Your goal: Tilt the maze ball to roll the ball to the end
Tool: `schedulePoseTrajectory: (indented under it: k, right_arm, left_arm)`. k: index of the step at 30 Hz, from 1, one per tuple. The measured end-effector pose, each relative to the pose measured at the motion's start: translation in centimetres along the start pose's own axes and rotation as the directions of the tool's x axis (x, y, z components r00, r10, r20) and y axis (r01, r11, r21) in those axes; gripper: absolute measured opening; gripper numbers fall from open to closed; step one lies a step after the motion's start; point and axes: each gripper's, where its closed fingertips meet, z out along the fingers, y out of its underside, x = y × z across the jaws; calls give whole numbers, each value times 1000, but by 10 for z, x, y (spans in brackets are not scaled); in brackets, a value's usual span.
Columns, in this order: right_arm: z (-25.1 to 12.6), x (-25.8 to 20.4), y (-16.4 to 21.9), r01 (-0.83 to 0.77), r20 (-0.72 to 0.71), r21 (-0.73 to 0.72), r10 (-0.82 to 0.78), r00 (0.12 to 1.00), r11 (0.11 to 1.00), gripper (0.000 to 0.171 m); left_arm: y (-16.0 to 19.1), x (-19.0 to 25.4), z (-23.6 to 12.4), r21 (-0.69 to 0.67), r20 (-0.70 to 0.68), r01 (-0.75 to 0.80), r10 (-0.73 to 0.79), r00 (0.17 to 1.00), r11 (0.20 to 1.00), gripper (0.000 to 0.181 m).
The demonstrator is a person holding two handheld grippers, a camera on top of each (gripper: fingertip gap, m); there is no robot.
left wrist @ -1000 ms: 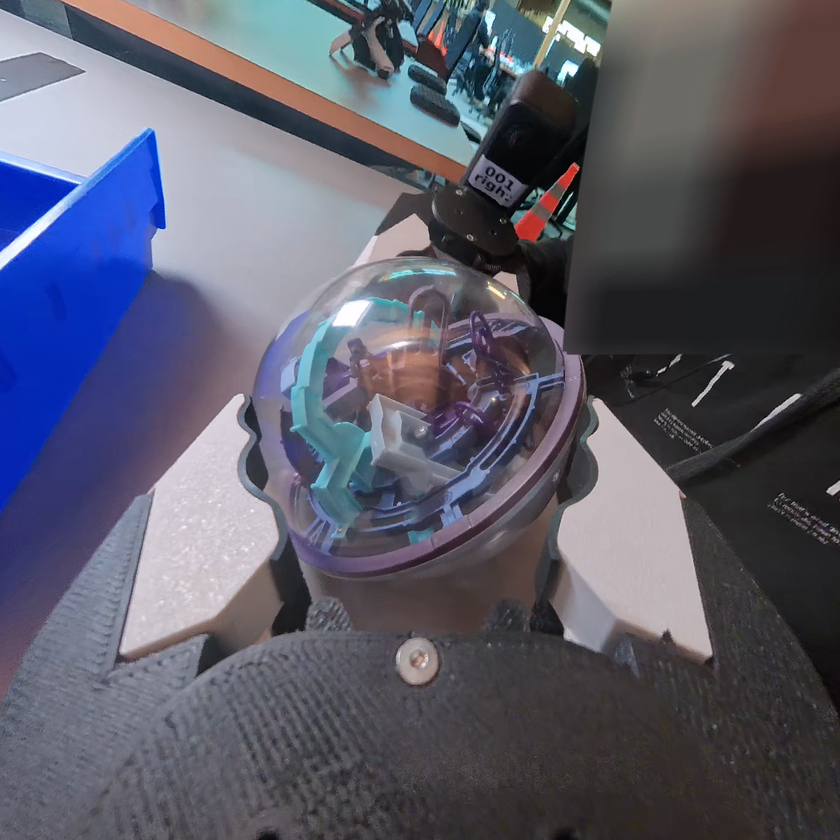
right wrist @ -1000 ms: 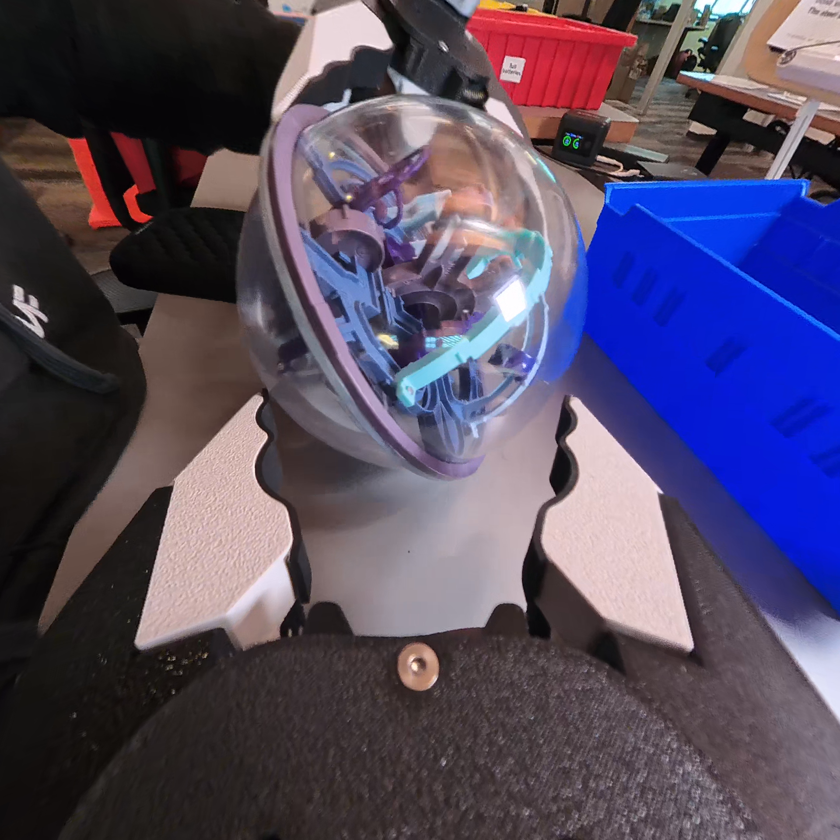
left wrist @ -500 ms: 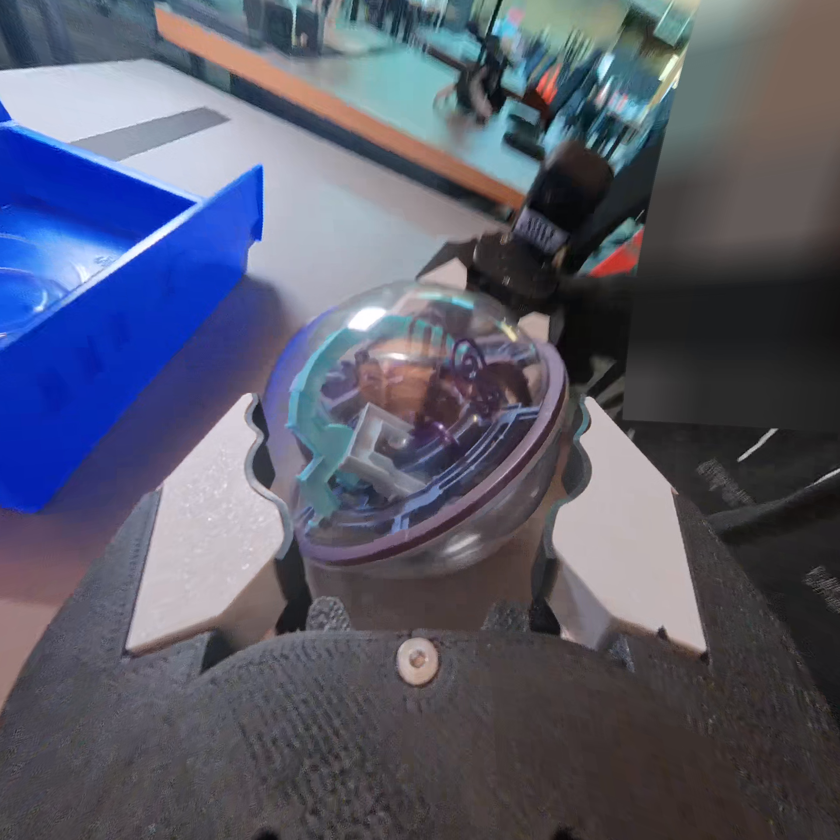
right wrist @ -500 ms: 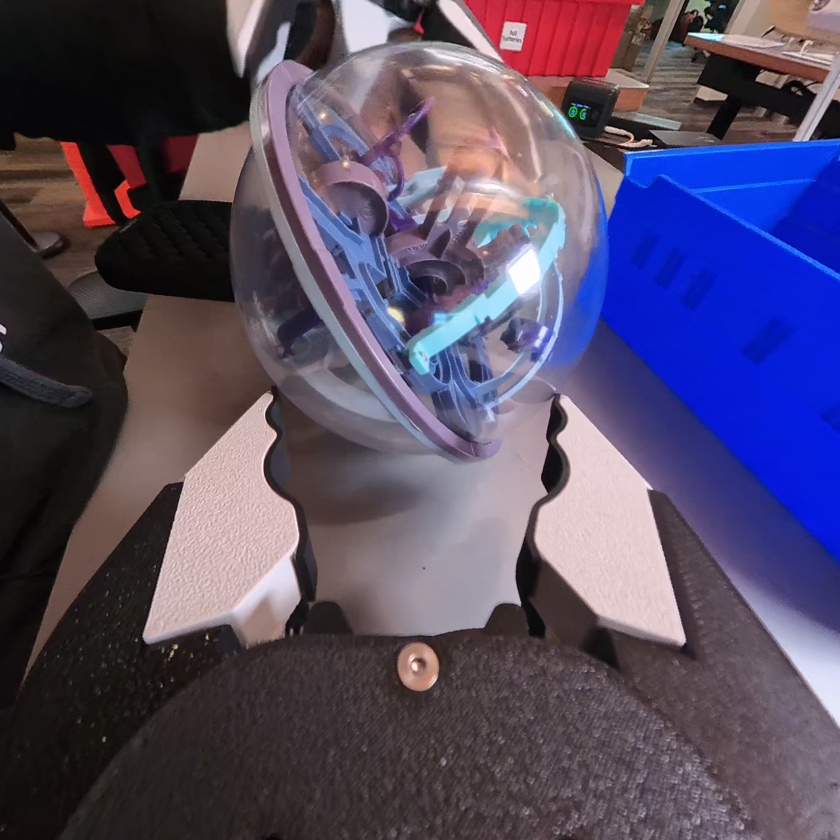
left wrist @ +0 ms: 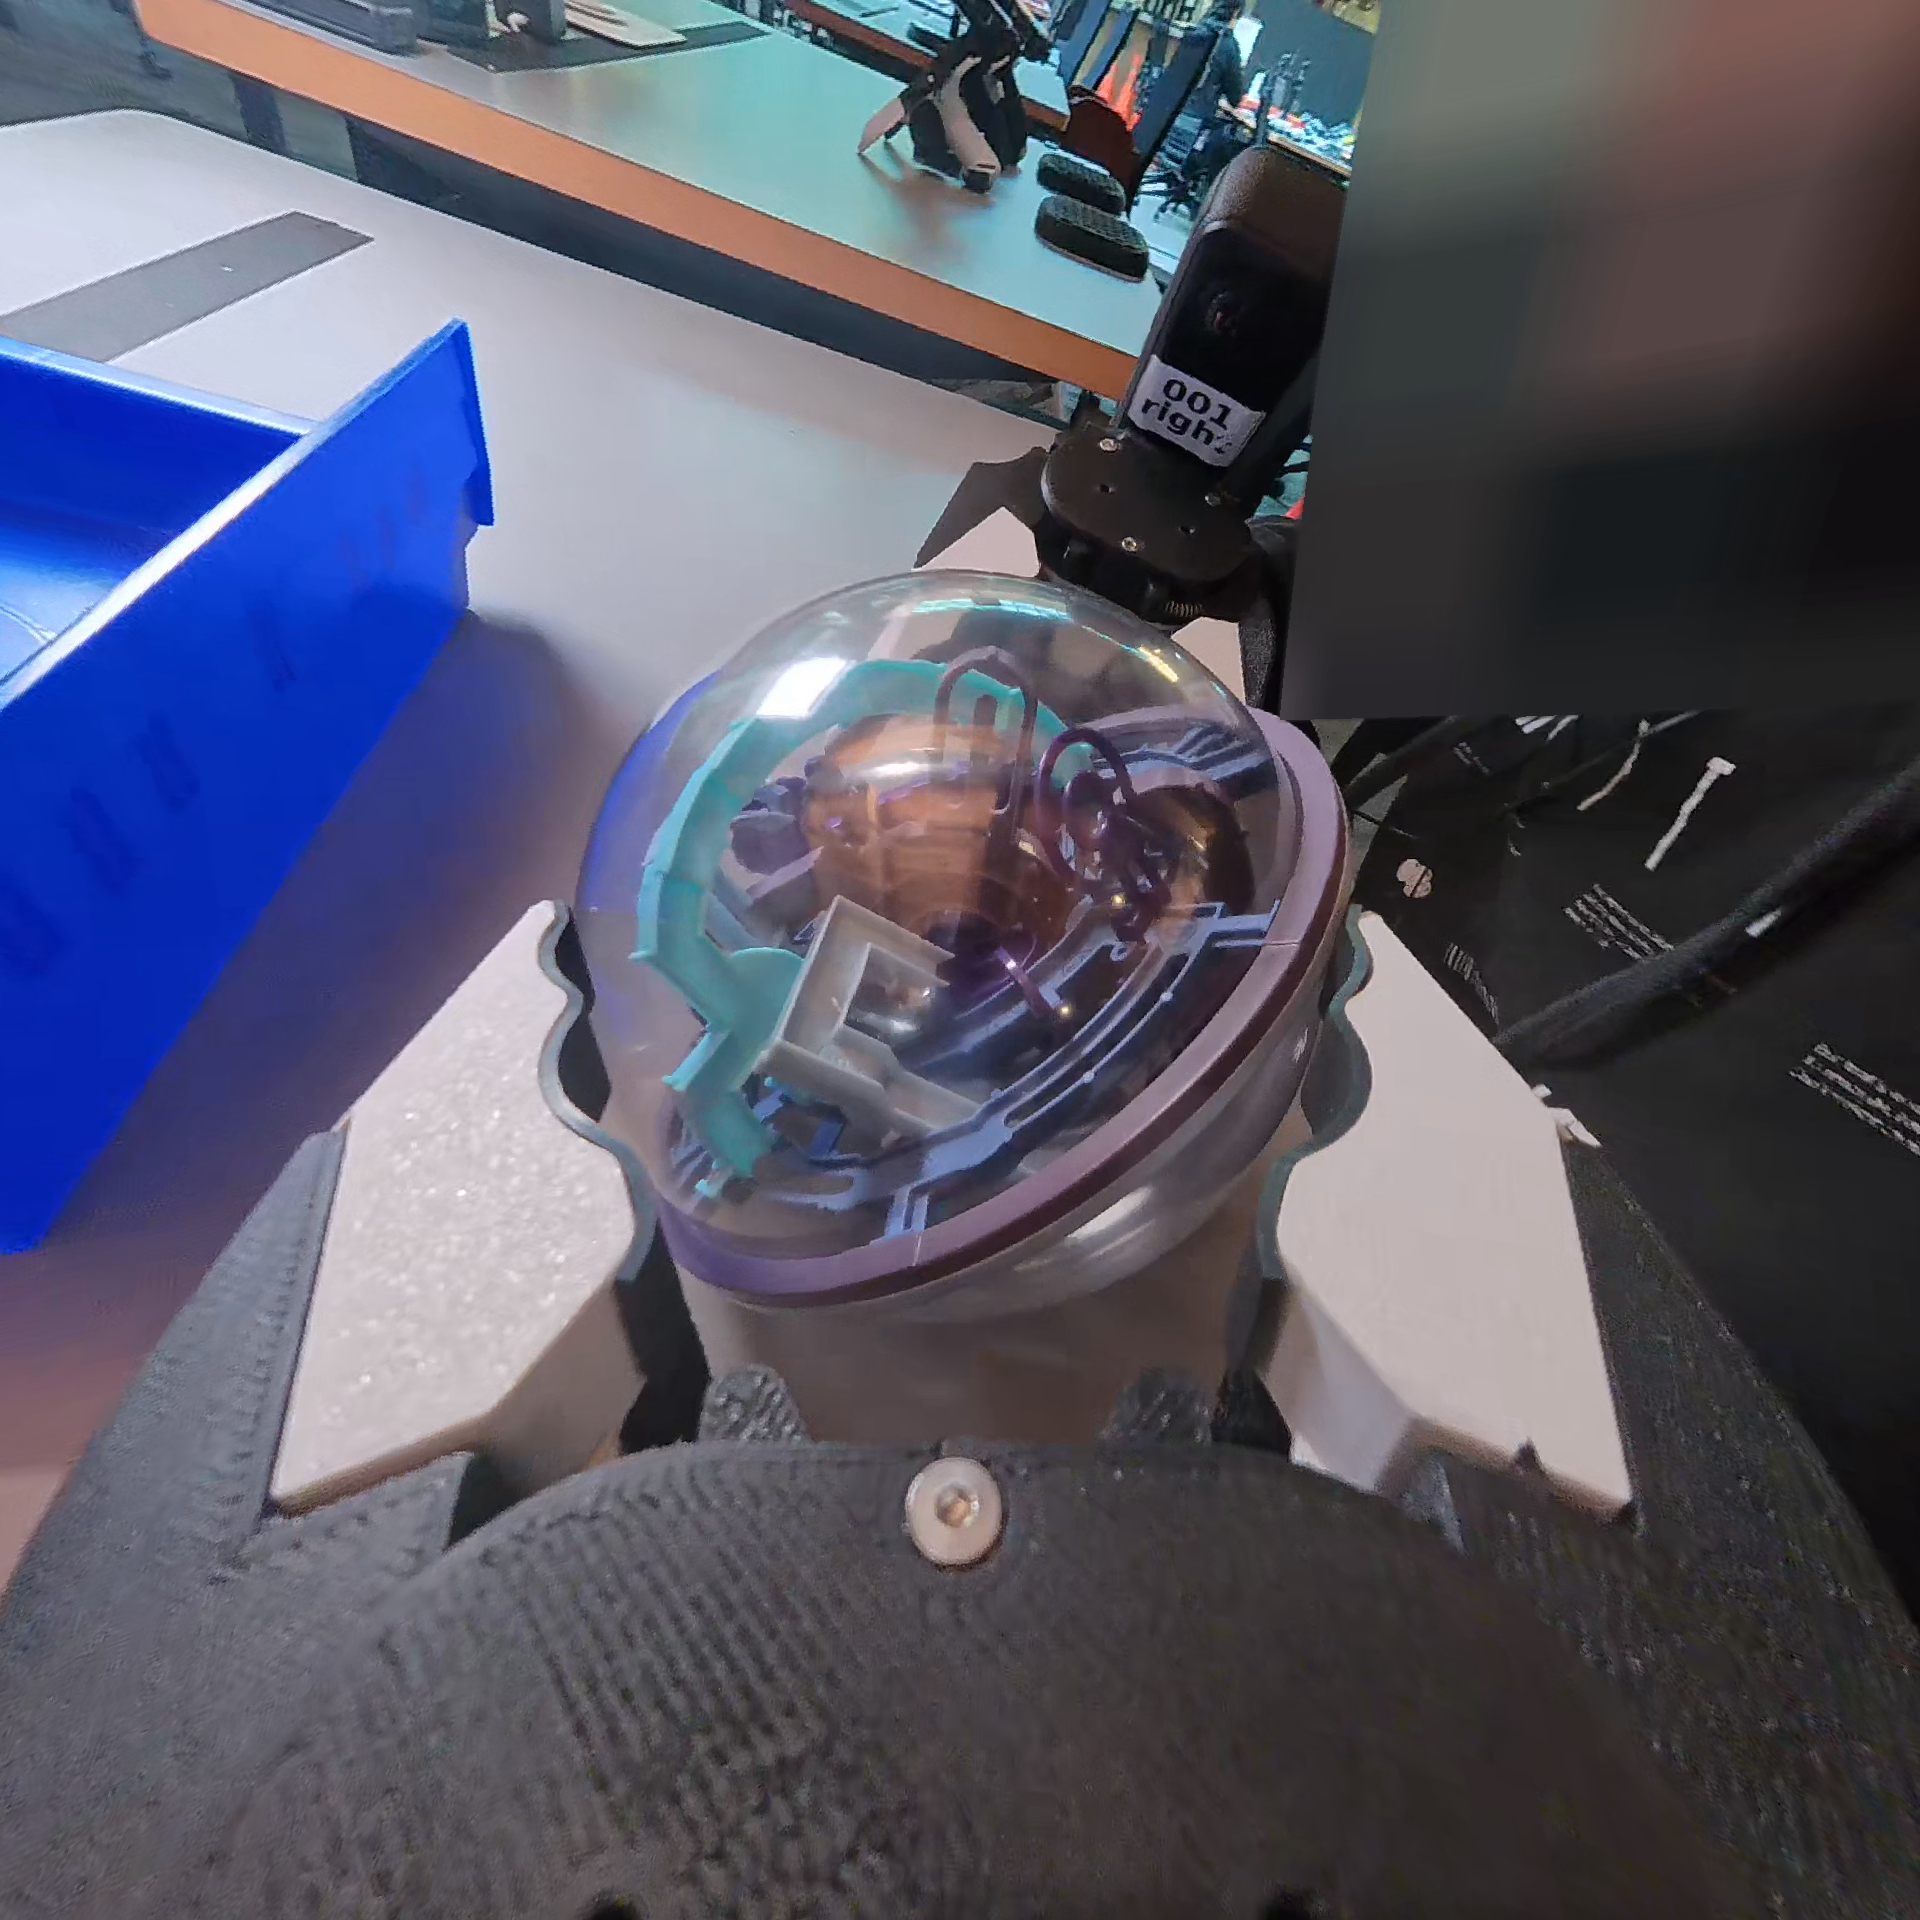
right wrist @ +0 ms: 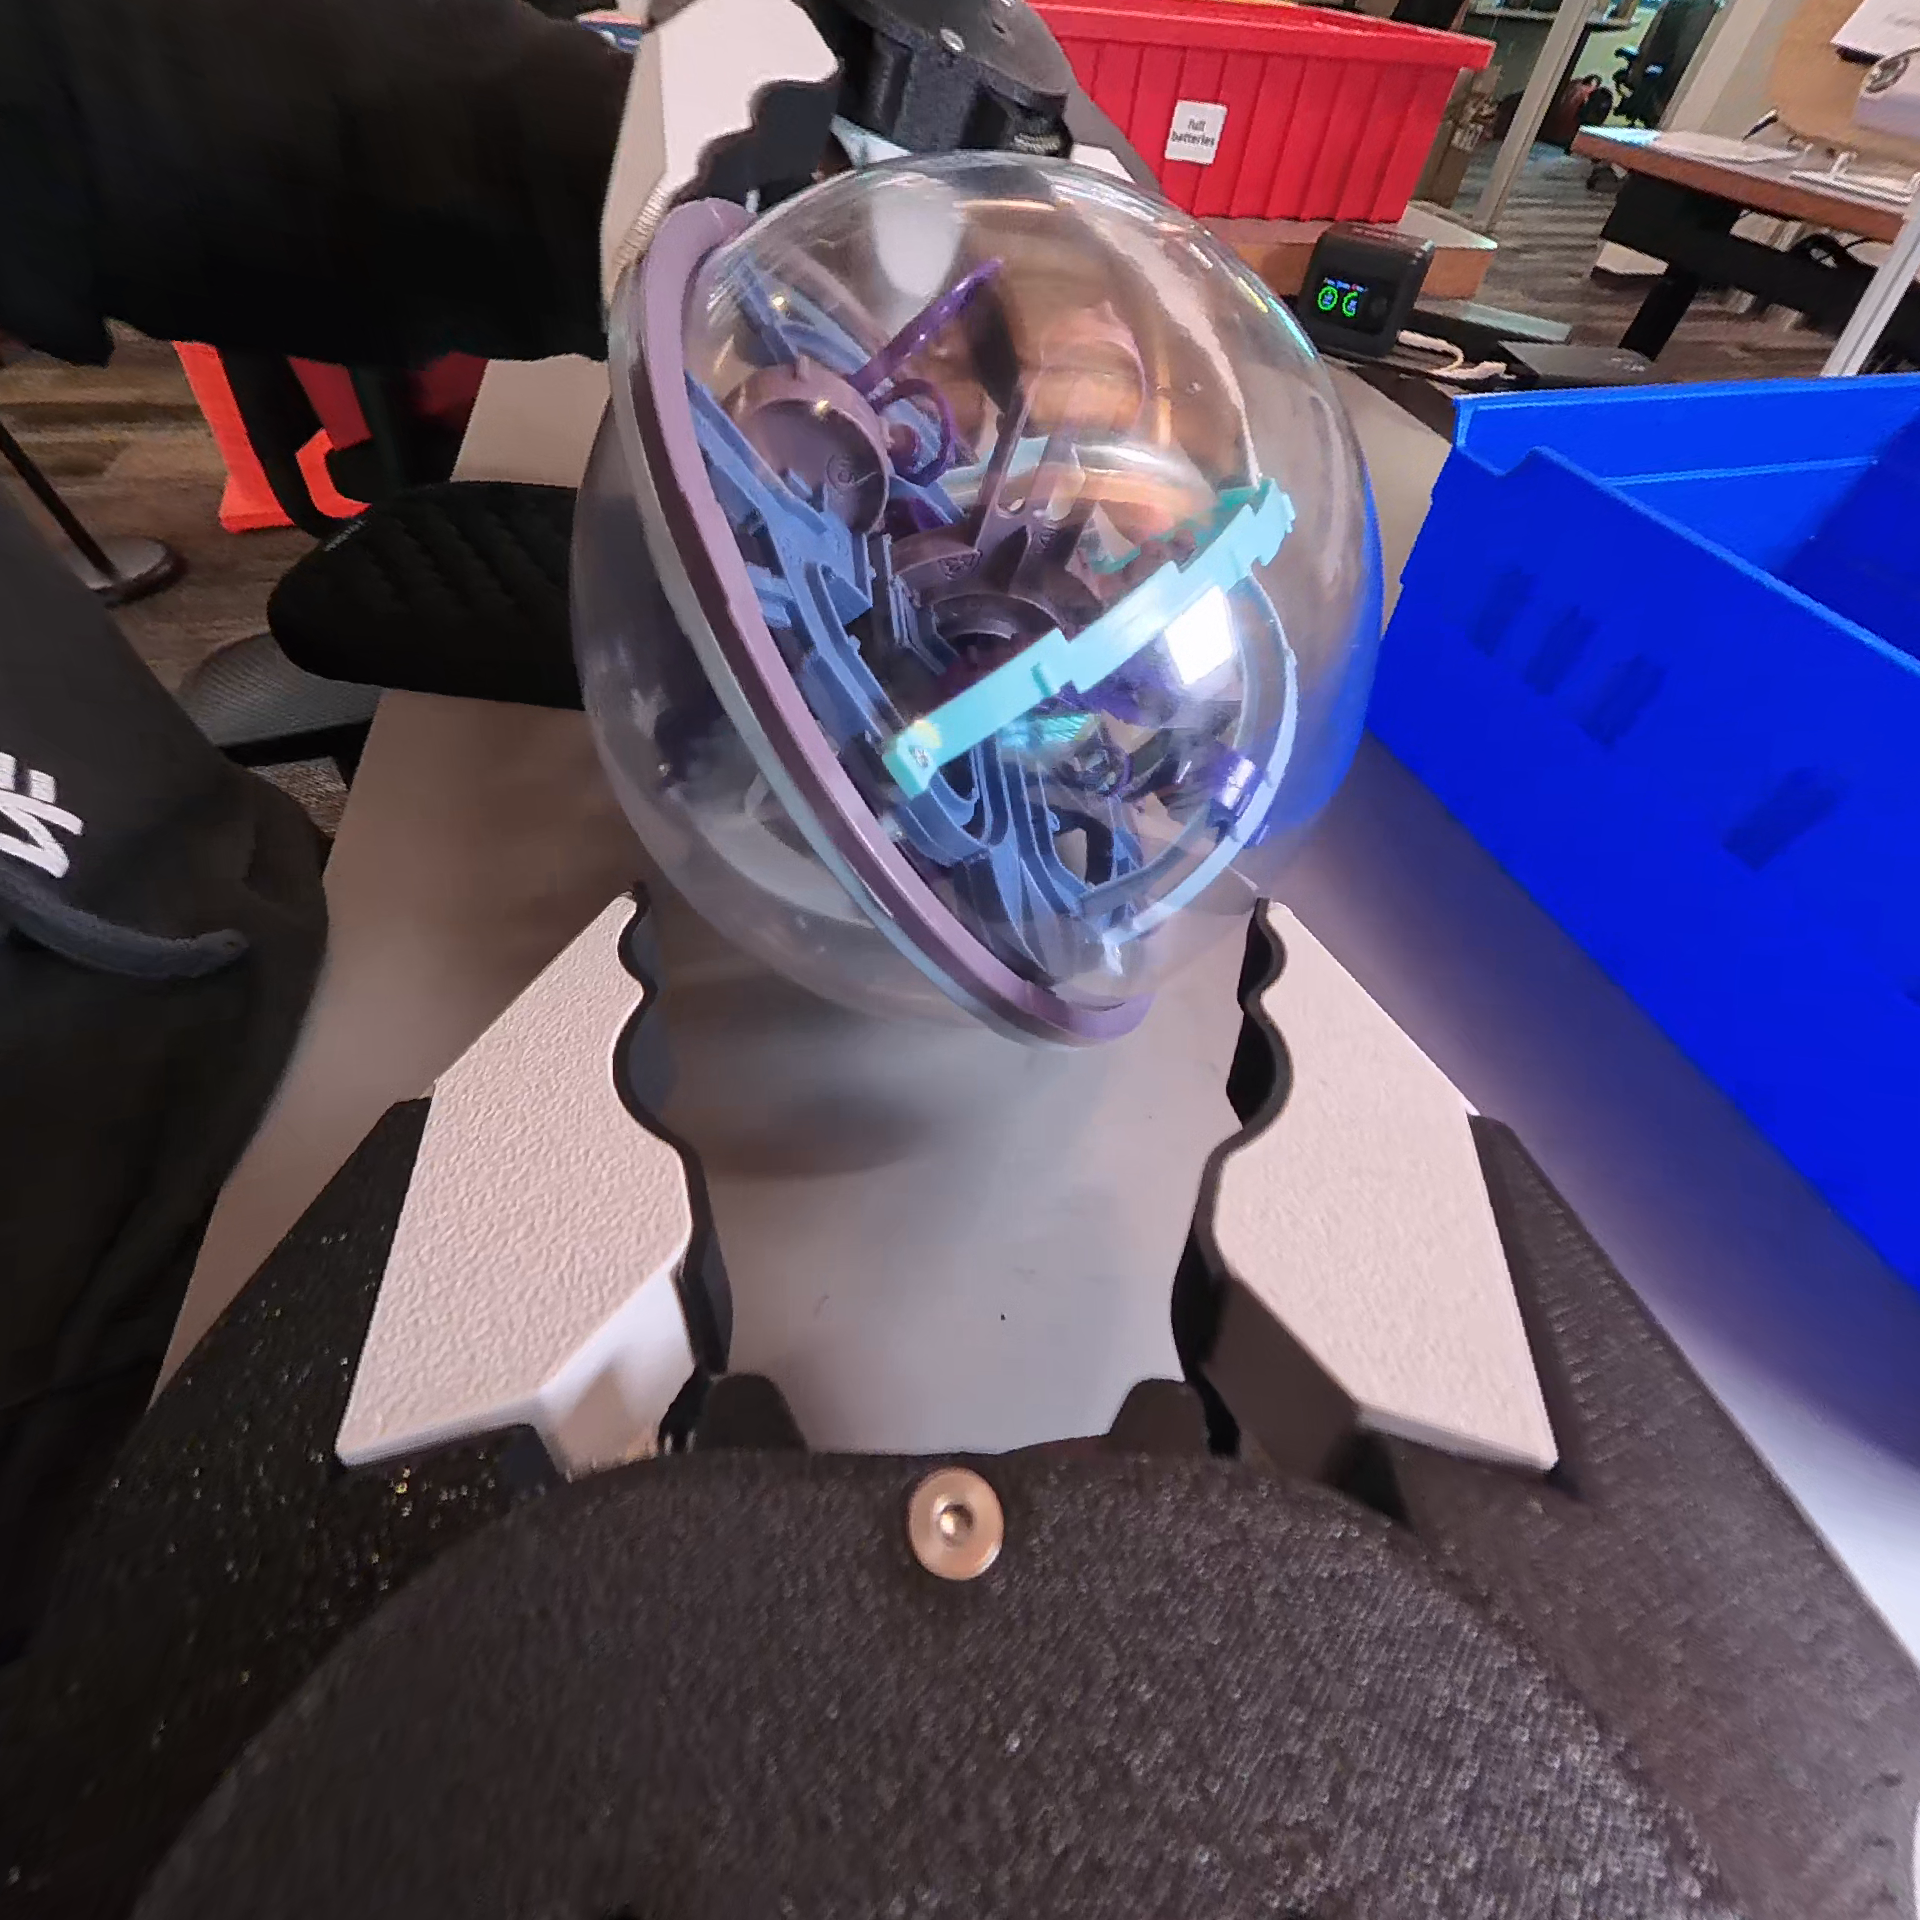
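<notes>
Flanking tilted maze ball (left wrist: 956, 935): blue bin (left wrist: 208, 727), near.

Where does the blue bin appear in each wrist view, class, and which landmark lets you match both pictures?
Left wrist view: blue bin at the left edge, left of the maze ball.
Right wrist view: blue bin at the right edge, right of the maze ball.
Shared landmark: the maze ball's purple ring.

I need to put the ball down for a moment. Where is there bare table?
Bare table lies between the blue bin and the maze ball. Crowded around the ball: left tongs grip it, right tongs face it.
</notes>
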Motion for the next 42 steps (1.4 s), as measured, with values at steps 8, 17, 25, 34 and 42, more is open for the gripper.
schedulePoseTrajectory:
  k: [8, 17, 25, 34, 42]
  right_arm:
    - [0, -1, 3, 31, 17, -1, -31, 999, 1000, 108]
    - [2, 7, 0, -7, 3, 24, 7, 1000, 1000, 112]
    - [-5, 11, 0, -28, 17, 46, 27, 999, 999, 115]
    - [-8, 15, -9, -90, 61, 121, 83, 995, 989, 111]
    - [10, 9, -1, -12, 127, 44, 7, 992, 999, 130]
  left_arm:
    - [5, -2, -4, -64, -65, 46, -50, 997, 997, 136]
    - [1, -5, 2, -120, -12, 94, -96, 995, 988, 134]
    - [-5, -6, 12, -103, 52, 100, -95, 994, 990, 134]
    - [-2, -10, 4, 33, 1, 134, -135, 991, 990, 133]
    - [15, -5, -6, 44, -52, 104, -102, 993, 994, 131]
